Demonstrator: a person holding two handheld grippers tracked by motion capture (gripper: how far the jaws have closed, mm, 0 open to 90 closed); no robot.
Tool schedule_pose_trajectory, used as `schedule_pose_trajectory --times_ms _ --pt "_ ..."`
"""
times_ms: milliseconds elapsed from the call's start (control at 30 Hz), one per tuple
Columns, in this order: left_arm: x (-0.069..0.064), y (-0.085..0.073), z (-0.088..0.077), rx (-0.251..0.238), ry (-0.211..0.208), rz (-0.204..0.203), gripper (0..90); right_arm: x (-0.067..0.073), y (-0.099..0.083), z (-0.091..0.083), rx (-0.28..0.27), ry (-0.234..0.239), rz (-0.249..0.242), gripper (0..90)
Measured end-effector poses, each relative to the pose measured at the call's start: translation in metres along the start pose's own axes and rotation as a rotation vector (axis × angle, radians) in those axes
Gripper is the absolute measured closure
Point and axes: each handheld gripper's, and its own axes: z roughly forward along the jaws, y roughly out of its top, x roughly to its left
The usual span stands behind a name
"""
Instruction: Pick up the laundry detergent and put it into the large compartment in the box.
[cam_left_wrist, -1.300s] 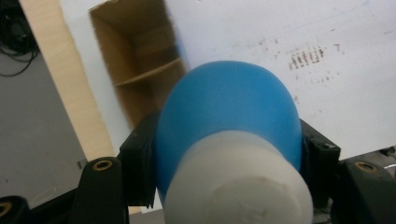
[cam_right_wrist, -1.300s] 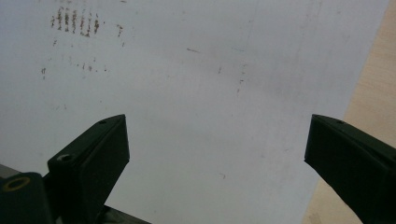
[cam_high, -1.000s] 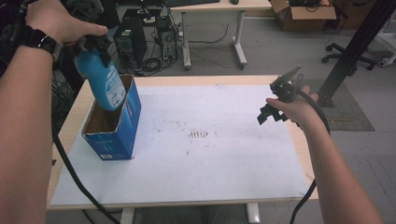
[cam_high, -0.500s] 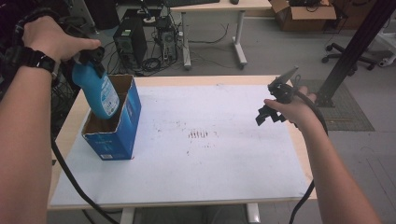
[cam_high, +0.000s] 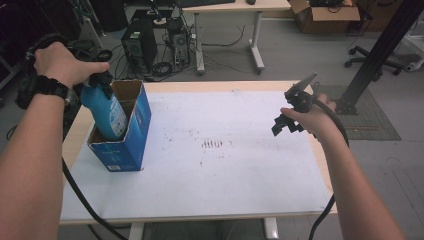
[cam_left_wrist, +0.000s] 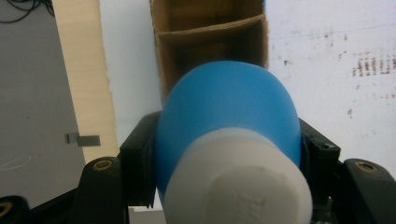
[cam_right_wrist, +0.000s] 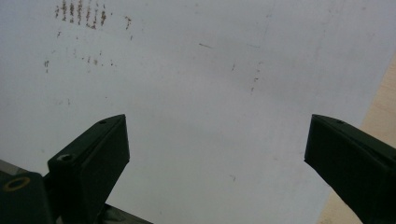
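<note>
High view shows the counter (cam_high: 240, 175), white-topped and smudged with dark marks ahead of the right claw (cam_high: 286, 123), which hovers over bare surface with jaws spread wide and nothing between them. Below the left claw (cam_high: 97, 80) stands a blue cardboard box (cam_high: 131, 135), open-topped with a divider inside, probably to keep bottles apart. That claw clamps a blue bottle (cam_high: 106, 112) just under its white cap (cam_left_wrist: 238, 184), neck up, its base partly down in the box. The bottle's label is too blurred to read.

Left claw (cam_high: 102, 82) clamped, raised; right claw (cam_high: 285, 122) spread wide, hovering.
</note>
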Motion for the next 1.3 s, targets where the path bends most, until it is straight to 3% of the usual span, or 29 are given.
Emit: schedule_pose_trajectory --times_ms 433,1300 --pt "-0.001 0.003 0.037 0.037 -0.019 -0.003 37.4 -0.003 0.0 0.007 0.008 0.002 -0.002 7.0" --pt "-0.003 0.001 0.088 0.104 -0.035 0.005 37.4 -0.006 -0.003 0.015 0.023 0.003 0.007 7.2"
